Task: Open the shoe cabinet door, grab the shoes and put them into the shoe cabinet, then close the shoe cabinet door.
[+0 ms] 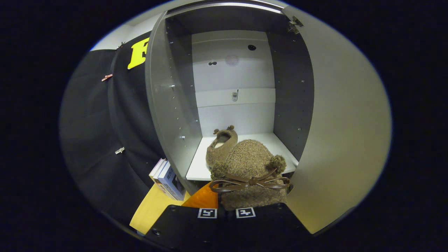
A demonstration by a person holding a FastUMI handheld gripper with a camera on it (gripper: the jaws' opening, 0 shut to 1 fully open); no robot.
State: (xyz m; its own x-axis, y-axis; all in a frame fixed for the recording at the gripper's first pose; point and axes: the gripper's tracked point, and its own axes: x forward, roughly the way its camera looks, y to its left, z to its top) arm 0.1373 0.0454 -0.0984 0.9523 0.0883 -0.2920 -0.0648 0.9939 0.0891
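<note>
While the gripper [226, 210] clamps a fuzzy brown shoe [249, 171] between its fingers, the bow faces back toward them; just ahead, a second shoe [221, 145] sits on the cabinet [241, 87] shelf, door [343, 122] swung wide open alongside.

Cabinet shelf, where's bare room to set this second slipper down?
Bare shelf lies right of the slipper inside, toward the dark side wall, and a strip to its left. The middle front is crowded. The gripper grips the held slipper.
</note>
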